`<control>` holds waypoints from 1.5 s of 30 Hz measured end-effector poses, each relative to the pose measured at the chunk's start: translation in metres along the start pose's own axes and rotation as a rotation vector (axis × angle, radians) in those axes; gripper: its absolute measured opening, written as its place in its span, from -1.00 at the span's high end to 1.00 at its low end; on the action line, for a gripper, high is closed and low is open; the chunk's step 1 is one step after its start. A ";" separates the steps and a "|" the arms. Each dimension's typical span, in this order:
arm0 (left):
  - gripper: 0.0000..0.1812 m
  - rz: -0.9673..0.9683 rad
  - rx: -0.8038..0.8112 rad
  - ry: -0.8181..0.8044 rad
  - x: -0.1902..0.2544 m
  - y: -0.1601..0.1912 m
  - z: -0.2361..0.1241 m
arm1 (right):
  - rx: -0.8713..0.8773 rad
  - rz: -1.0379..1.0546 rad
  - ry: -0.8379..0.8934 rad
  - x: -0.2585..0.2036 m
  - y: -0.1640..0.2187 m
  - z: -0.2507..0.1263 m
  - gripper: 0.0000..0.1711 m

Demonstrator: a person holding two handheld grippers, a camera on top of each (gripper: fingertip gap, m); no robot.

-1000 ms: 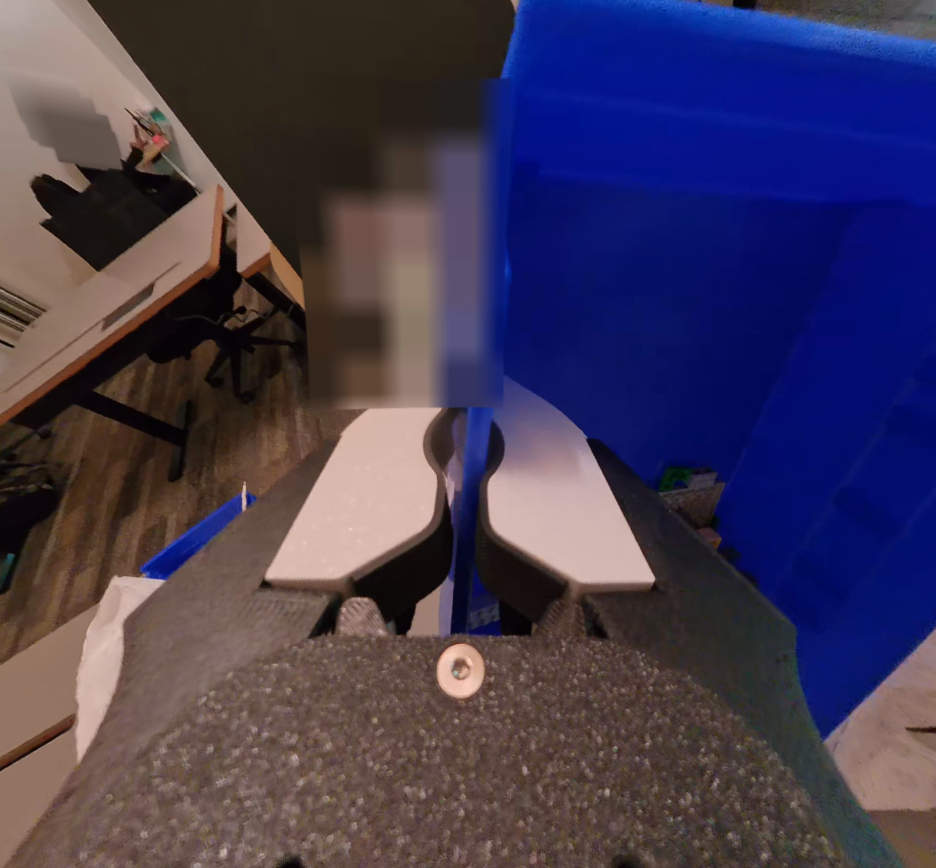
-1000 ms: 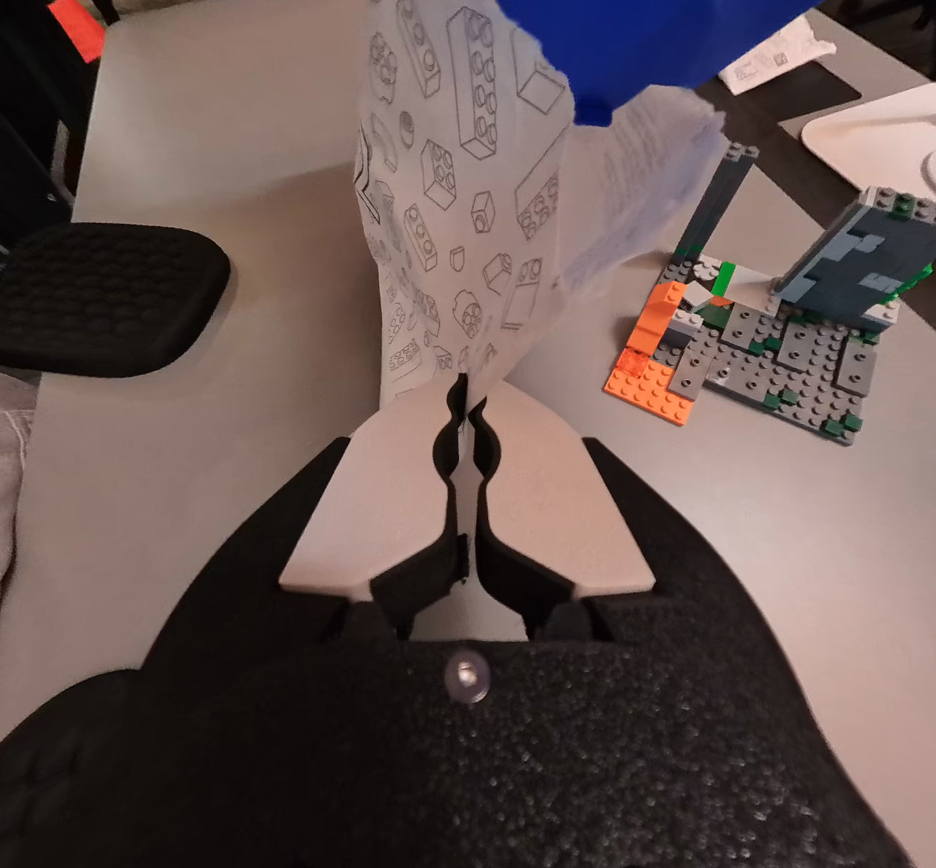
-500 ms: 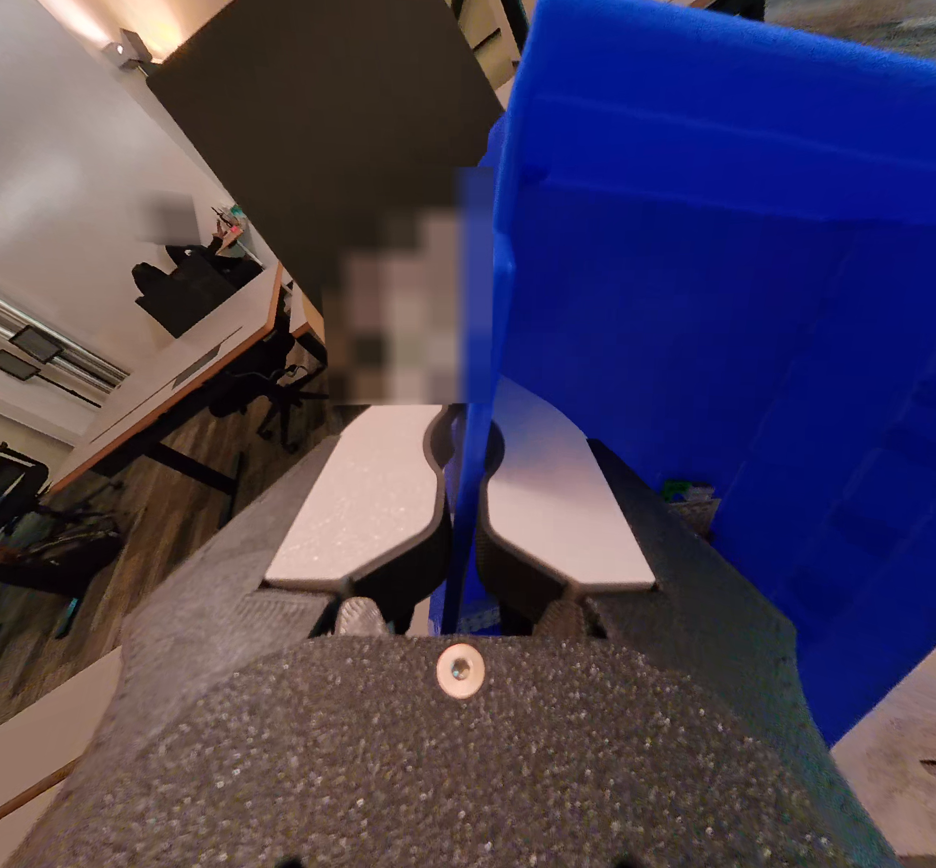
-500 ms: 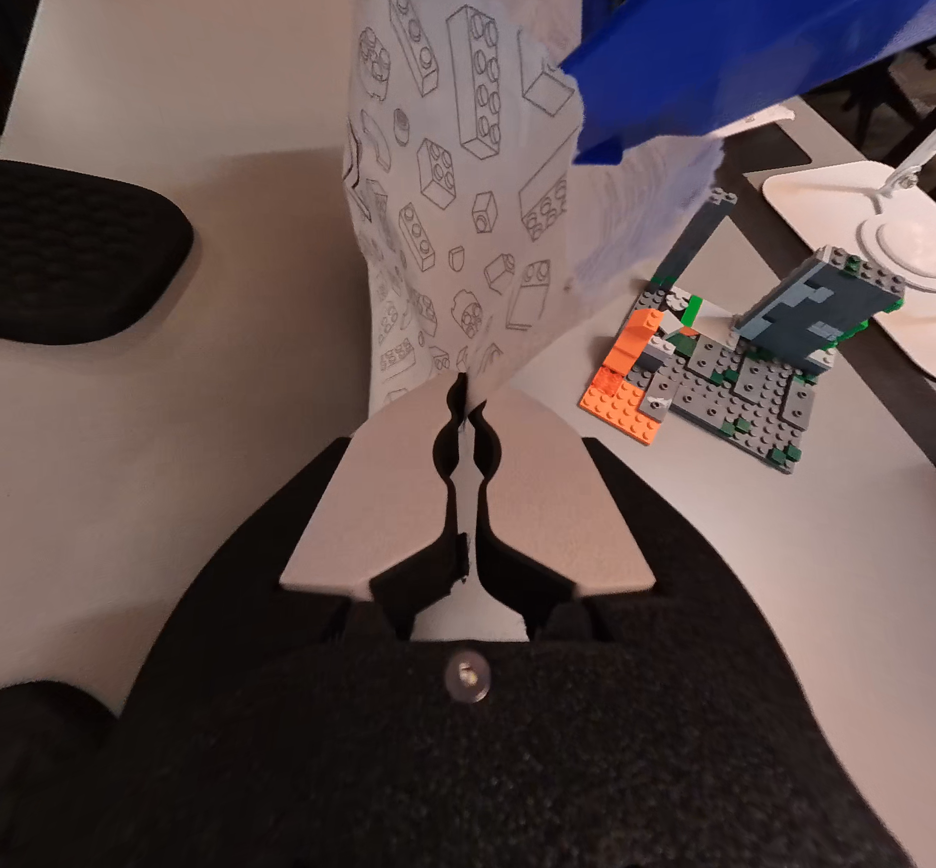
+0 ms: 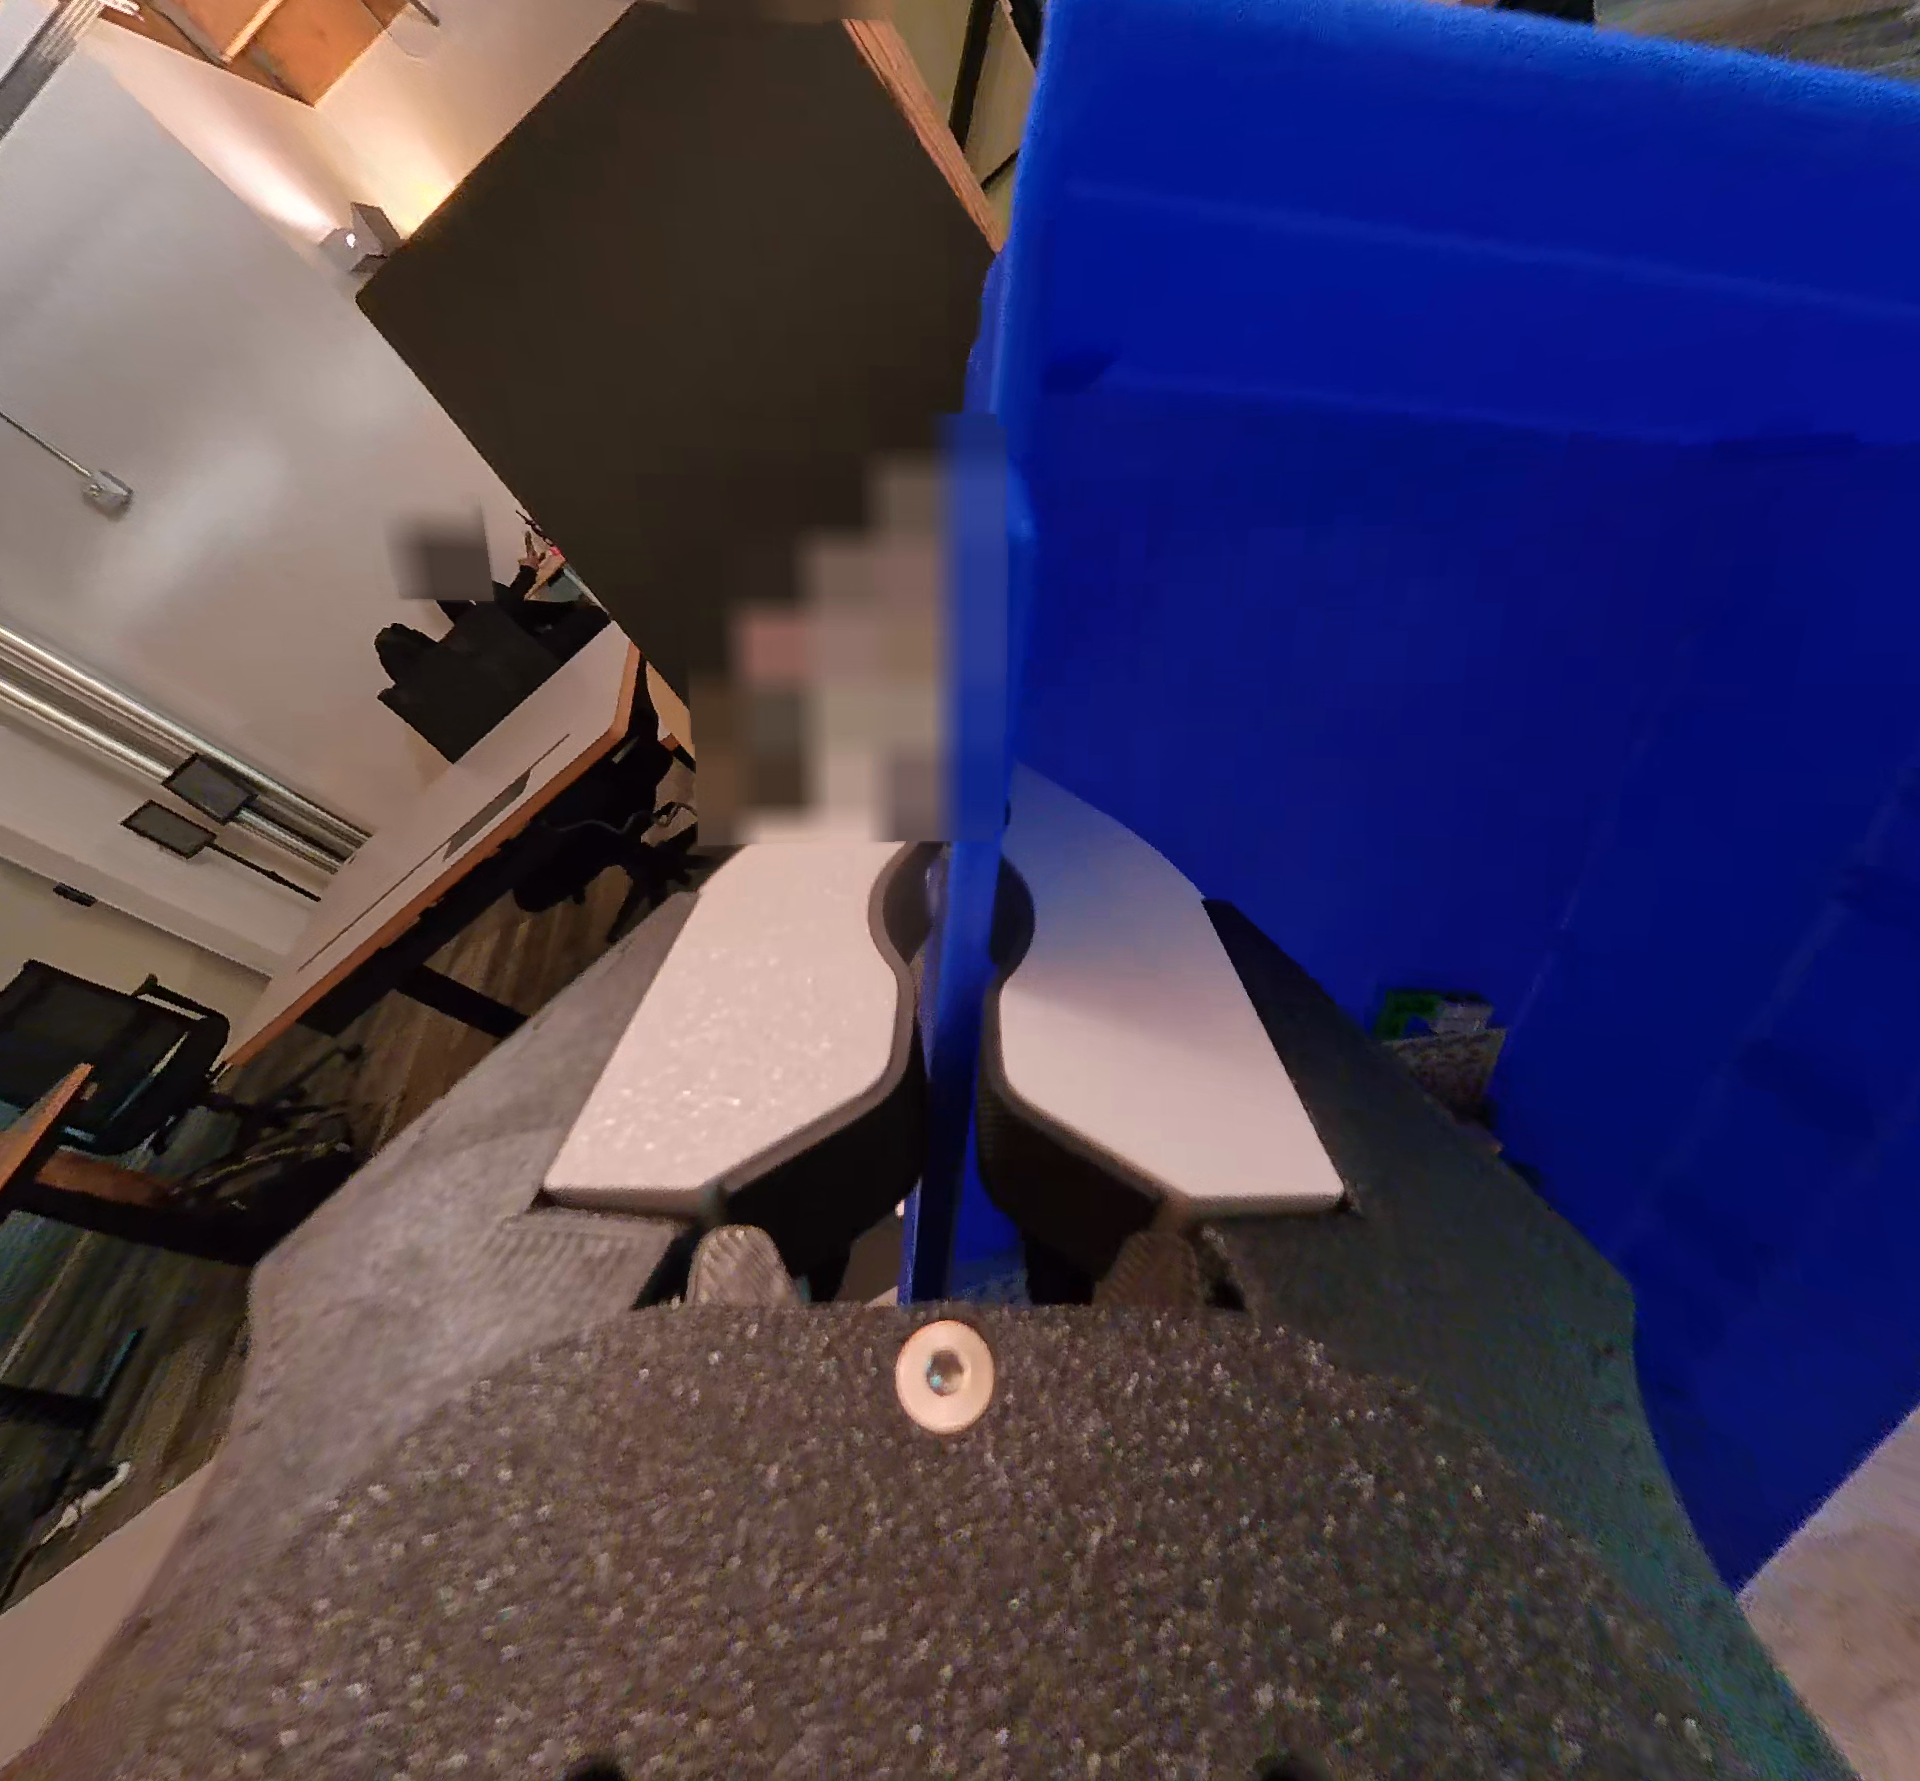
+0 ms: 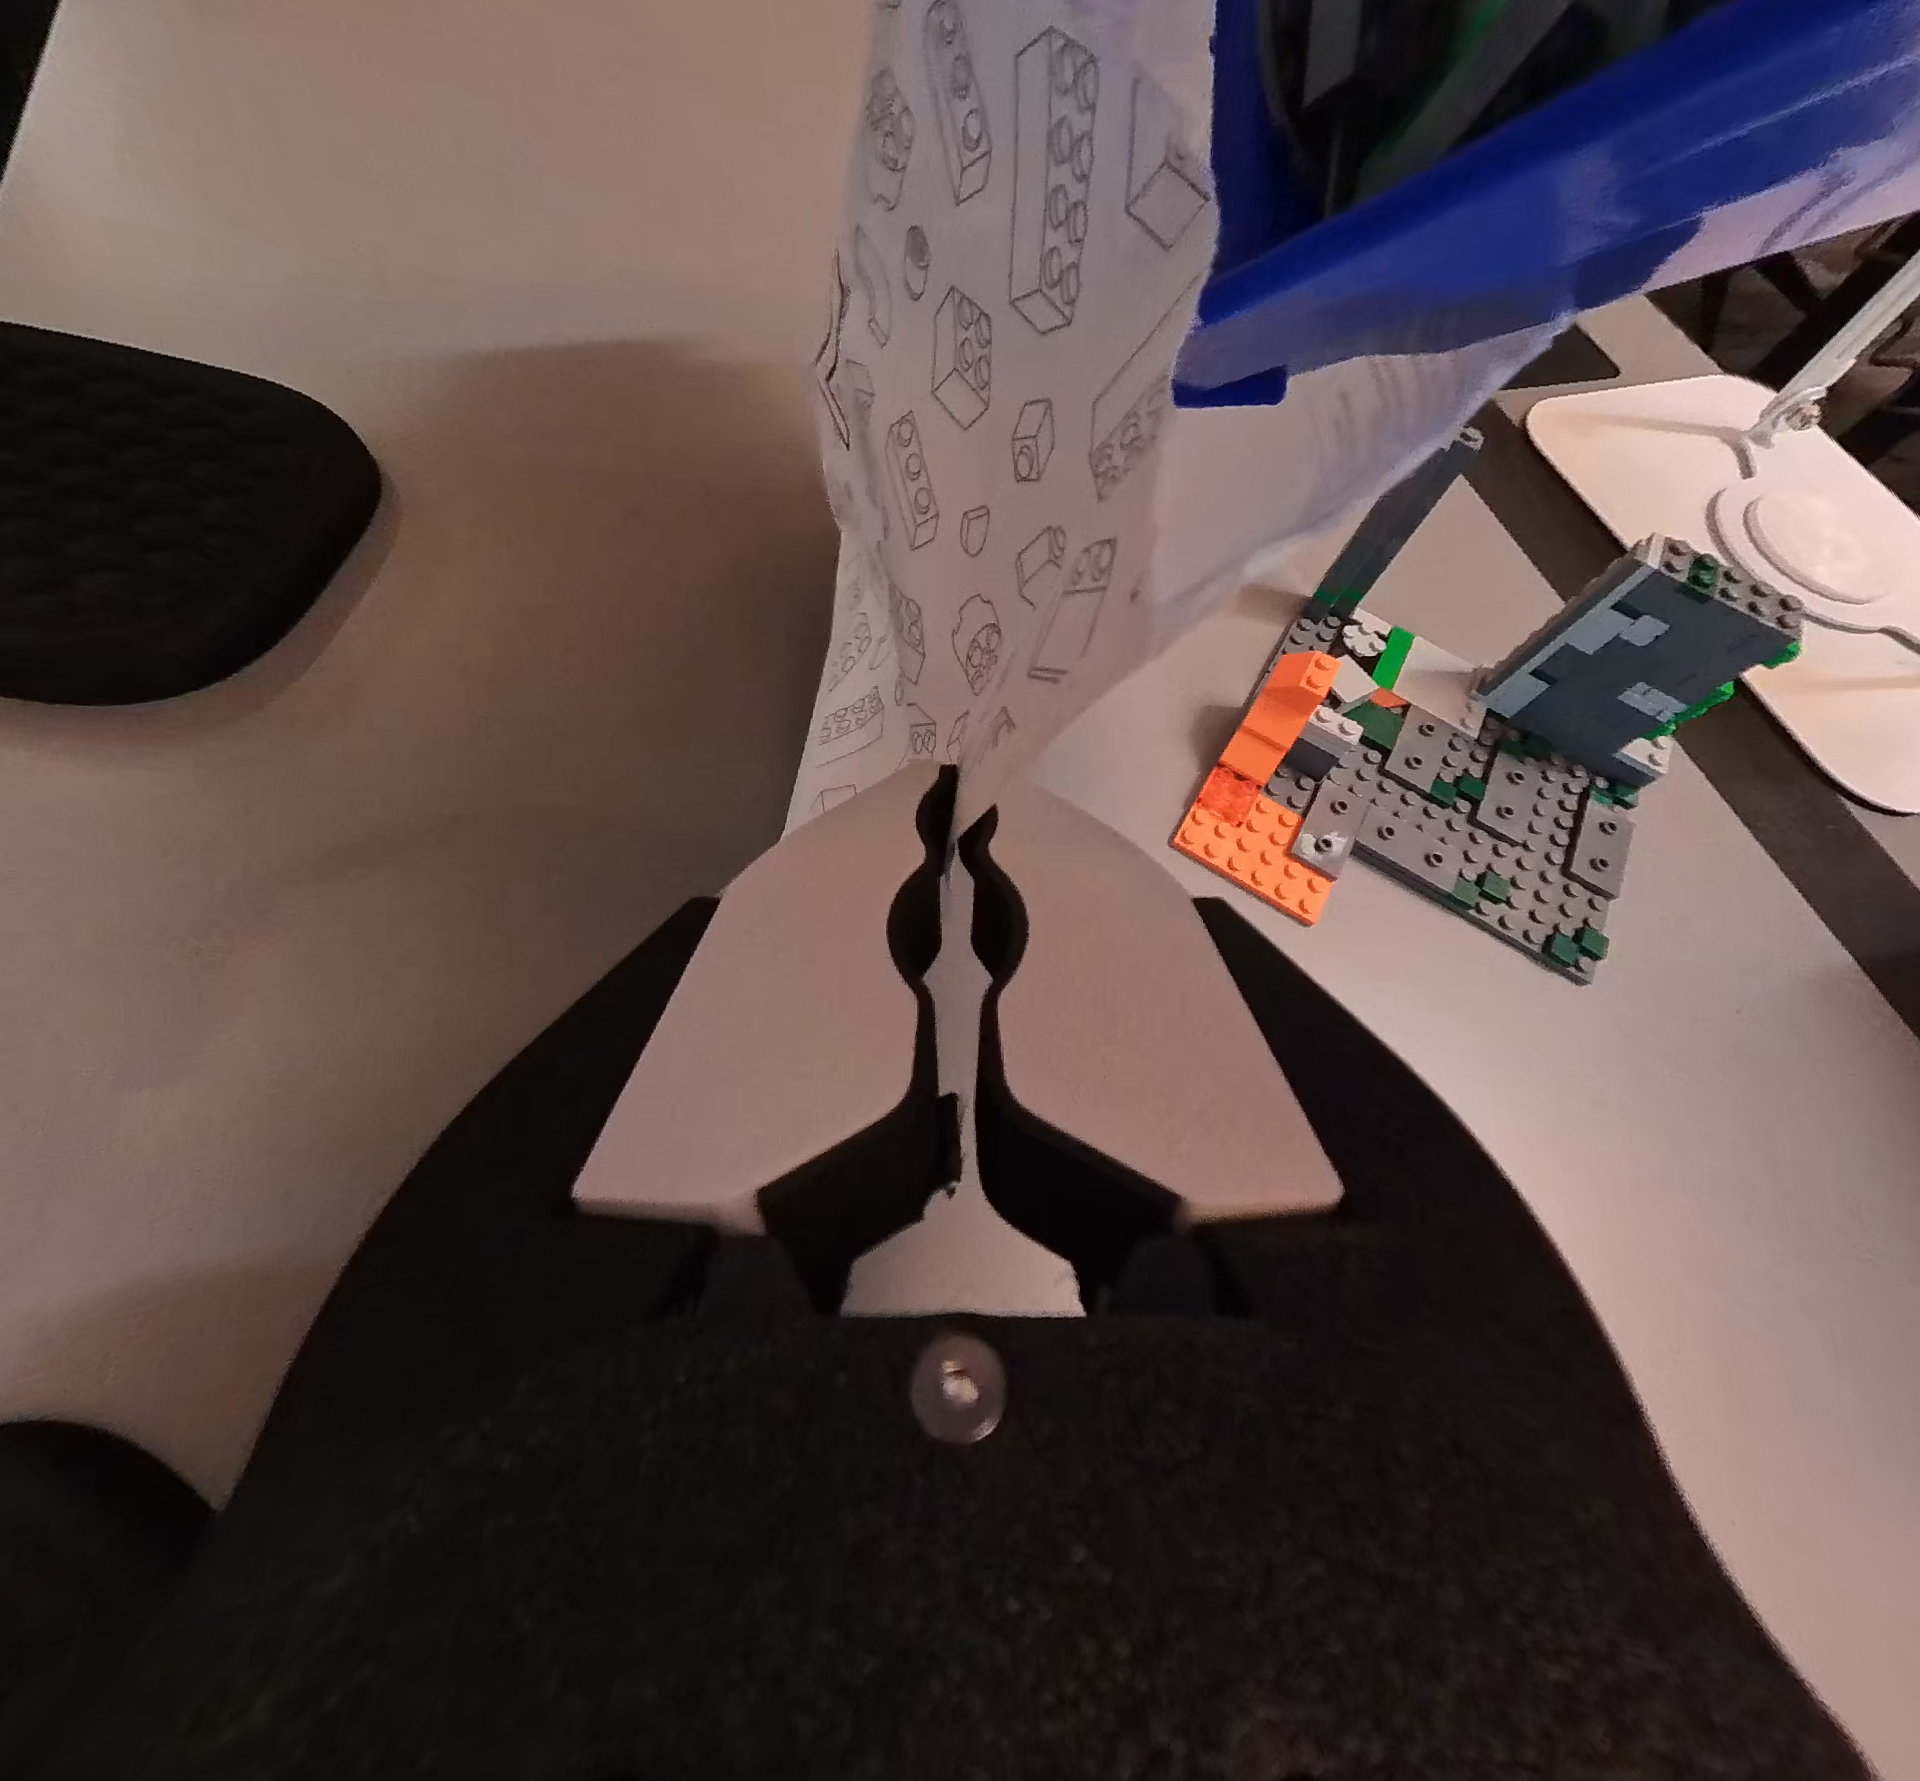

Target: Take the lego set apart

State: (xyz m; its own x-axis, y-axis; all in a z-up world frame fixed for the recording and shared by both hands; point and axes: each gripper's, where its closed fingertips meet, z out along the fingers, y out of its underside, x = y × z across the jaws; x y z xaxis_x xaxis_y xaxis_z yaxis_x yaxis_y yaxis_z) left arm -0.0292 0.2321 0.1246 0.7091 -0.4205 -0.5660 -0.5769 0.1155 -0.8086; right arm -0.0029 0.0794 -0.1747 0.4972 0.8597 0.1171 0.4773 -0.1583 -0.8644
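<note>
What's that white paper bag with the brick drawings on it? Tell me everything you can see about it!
The white paper bag looks thin and crinkly, printed all over with grey outline drawings of toy bricks. It hangs in the air above the table, twisted narrow where the right gripper pinches it shut. Its wide end disappears behind the tilted blue bin; whether they touch is unclear.

matt blue plastic bin [image 5: 1455, 588], thin printed paper bag [image 6: 1018, 381], smooth matt table [image 6: 468, 173]

bin [image 5: 1455, 588]: strong blue, plain
paper bag [image 6: 1018, 381]: white, printed with grey outline drawings of bricks
lego set [image 6: 1455, 775]: grey studded plates, orange corner, green bits, blue-grey wall
table [image 6: 416, 173]: light beige
lamp base [image 6: 1714, 526]: white
</note>
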 end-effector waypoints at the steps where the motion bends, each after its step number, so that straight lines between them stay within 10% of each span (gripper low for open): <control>1: 0.94 0.008 0.005 -0.002 0.001 -0.002 -0.001 | 0.002 -0.002 0.001 0.000 0.000 0.000 1.00; 45: 0.94 0.121 0.127 -0.109 0.024 -0.023 -0.011 | -0.007 -0.067 -0.023 -0.007 0.001 -0.004 1.00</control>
State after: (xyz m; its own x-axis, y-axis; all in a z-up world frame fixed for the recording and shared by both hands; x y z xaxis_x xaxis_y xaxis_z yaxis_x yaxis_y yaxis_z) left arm -0.0036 0.2100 0.1312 0.6814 -0.2975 -0.6687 -0.6097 0.2748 -0.7435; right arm -0.0027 0.0716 -0.1744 0.4469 0.8796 0.1632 0.5139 -0.1031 -0.8517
